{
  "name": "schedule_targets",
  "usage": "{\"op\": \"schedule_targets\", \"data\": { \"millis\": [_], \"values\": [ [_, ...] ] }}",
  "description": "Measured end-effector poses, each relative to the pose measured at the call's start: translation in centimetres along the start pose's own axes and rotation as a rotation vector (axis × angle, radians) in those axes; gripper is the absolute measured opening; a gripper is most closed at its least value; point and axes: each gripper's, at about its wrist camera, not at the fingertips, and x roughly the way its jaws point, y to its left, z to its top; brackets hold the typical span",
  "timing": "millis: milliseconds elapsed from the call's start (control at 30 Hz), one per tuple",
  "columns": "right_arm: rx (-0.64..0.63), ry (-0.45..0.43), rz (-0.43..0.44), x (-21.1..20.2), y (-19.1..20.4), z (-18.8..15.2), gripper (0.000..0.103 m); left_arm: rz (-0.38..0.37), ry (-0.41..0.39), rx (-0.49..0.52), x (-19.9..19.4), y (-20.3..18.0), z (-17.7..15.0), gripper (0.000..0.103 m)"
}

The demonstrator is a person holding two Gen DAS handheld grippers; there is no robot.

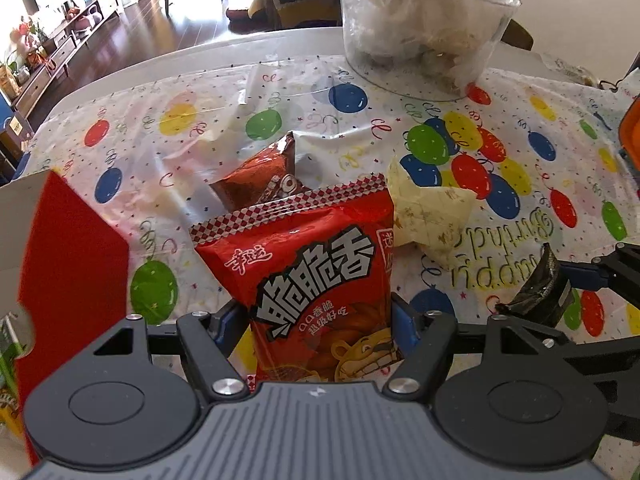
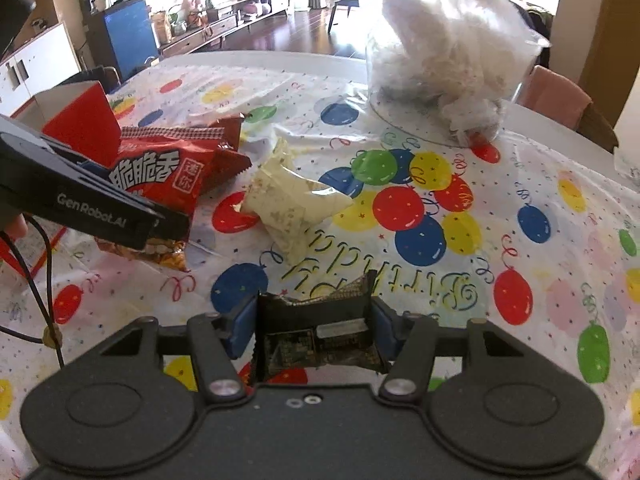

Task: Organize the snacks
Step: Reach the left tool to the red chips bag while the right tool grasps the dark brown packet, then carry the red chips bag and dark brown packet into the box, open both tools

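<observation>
My left gripper (image 1: 316, 320) is shut on a red snack bag with white Chinese lettering (image 1: 308, 276), held above the table; the bag also shows in the right wrist view (image 2: 160, 176). A brown-red packet (image 1: 260, 180) lies just beyond it. A cream wrapped snack (image 1: 430, 212) lies to its right, and it also shows in the right wrist view (image 2: 292, 200). My right gripper (image 2: 314, 332) is shut on a small dark packet (image 2: 316, 336), which also shows at the right in the left wrist view (image 1: 540, 288).
A red open box (image 1: 76, 248) stands at the left, also in the right wrist view (image 2: 80, 120). A clear jar with white wrapped items (image 1: 420, 24) stands at the back of the balloon tablecloth (image 2: 520, 216). An orange object (image 1: 630, 128) is at the right edge.
</observation>
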Motion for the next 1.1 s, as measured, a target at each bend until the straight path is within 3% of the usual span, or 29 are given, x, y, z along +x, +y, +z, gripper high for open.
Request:
{"op": "schedule_targets", "data": {
  "millis": [367,567,1100],
  "values": [
    [0.001,-0.034,0.008,-5.0,3.5,-0.1,0.058,-0.062,-0.033,-0.009,-5.6,2.1,-1.6,0.072],
    [0.015,-0.073,0.018,-8.0,5.9,0.4,0.058,-0.09,-0.096,-0.005,-9.6,4.0,-2.8,0.072],
    [-0.049,-0.199,0.087,-12.5,15.0,4.1,0.058,-0.072,-0.159,-0.033,-16.6,11.6,-5.2,0.072]
  ]
}}
